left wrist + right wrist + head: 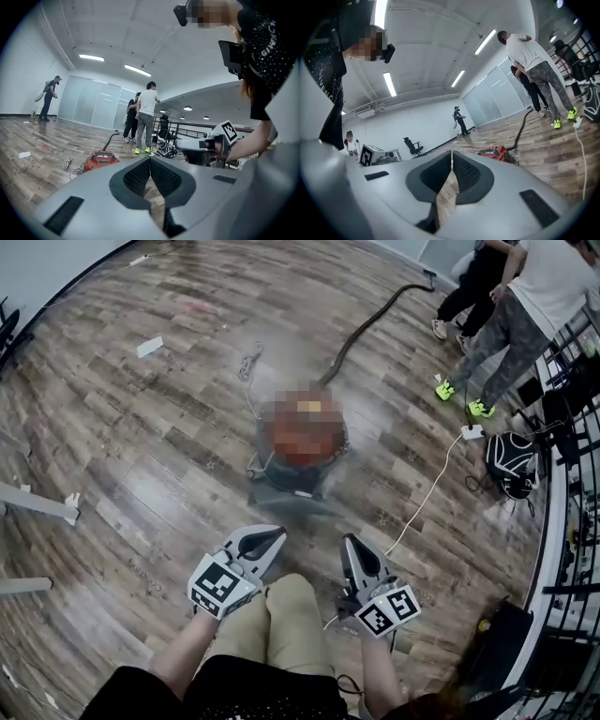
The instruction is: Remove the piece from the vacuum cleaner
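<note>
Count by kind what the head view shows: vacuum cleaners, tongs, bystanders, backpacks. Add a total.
Vacuum cleaner: 1
Tongs: 2, the left tongs and the right tongs
Bystanders: 2
Backpack: 1
Total: 6

Red vacuum [302,442], upright on the floor [141,456]
It stands on a dark base just toward 12 o'clock of the head view's centre; its black hose [375,315] trails off toward 1 o'clock.

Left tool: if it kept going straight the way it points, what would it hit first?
Likely the wooden floor: the left tool aims just right of the red vacuum cleaner, which sits slightly off its line. Depth is unclear.
</note>
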Demonstrator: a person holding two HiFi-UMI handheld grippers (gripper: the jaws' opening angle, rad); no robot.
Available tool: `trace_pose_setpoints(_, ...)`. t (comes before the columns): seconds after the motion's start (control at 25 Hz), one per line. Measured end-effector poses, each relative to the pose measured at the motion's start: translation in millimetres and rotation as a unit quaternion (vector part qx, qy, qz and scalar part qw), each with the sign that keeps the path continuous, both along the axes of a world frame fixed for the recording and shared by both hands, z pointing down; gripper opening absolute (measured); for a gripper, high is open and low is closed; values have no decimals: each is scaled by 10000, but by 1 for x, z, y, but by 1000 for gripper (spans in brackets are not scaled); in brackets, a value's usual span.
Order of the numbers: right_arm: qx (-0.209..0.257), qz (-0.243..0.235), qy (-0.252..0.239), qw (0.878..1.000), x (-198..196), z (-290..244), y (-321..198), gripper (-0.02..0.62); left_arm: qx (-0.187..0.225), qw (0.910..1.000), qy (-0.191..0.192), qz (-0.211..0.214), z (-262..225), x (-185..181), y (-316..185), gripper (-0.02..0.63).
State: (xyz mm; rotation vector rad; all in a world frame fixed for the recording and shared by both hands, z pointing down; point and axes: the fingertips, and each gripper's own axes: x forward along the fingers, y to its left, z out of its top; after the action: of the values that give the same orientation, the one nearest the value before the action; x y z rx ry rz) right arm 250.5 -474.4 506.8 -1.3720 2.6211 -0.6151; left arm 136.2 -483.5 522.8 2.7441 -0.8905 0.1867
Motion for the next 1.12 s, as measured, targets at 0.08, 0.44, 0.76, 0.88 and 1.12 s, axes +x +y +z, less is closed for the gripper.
trace_pose_setpoints(0.08, 56, -3, -31, 10000, 4, 33, -3, 11, 112, 9999, -33, 54, 31, 2, -4, 9)
trace_pose_setpoints(0.44, 264, 287, -43, 9992, 31, 198, -3, 11, 524, 9983, 149, 212, 183, 6, -15, 9)
trace_pose_setpoints(0.76, 264, 754, 226, 9965, 51, 290, -14, 107, 1005, 9909, 195, -870, 251, -31, -39, 59)
trace_pose_setpoints(0.88, 308, 919, 429, 9944, 70, 293, -31, 271, 1216, 9831, 117, -1360, 246, -43, -60, 213)
trace_pose_setpoints(1.12, 343, 734, 1183, 9897, 81, 297, -82, 272, 1418, 9778, -194, -1533, 238, -46, -96, 227)
